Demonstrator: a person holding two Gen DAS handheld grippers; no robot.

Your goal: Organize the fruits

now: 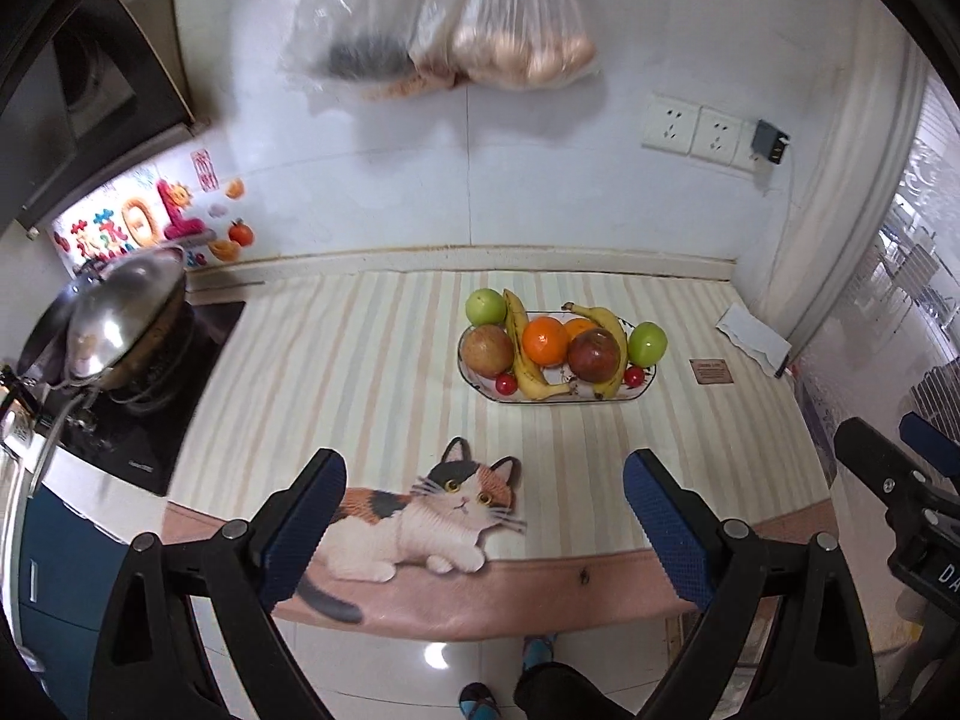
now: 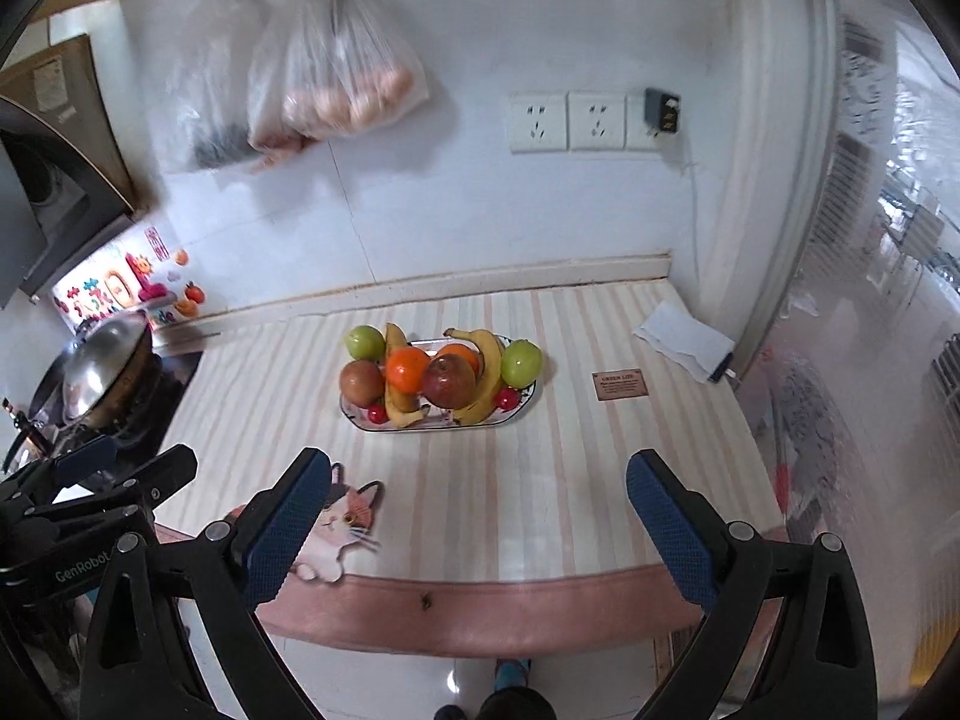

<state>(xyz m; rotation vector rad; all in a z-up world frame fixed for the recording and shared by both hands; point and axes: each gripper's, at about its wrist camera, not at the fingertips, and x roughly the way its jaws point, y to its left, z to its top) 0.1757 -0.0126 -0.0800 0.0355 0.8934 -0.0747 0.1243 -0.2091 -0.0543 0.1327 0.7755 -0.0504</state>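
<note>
On the striped tabletop (image 1: 360,360), well beyond the printed cat (image 1: 444,510) at its near edge, an oval tray (image 1: 558,399) holds the fruit: two bananas (image 1: 528,354), two oranges (image 1: 545,341), a reddish apple (image 1: 594,355), a brownish apple (image 1: 487,350), and two small red fruits (image 1: 506,384). One green apple (image 1: 486,306) sits at the tray's far left rim, another (image 1: 647,343) at its right end. The left hand-held gripper (image 1: 485,525) and the right hand-held gripper (image 2: 479,525) both hover nearer than the tray, fingers spread wide, holding nothing.
</note>
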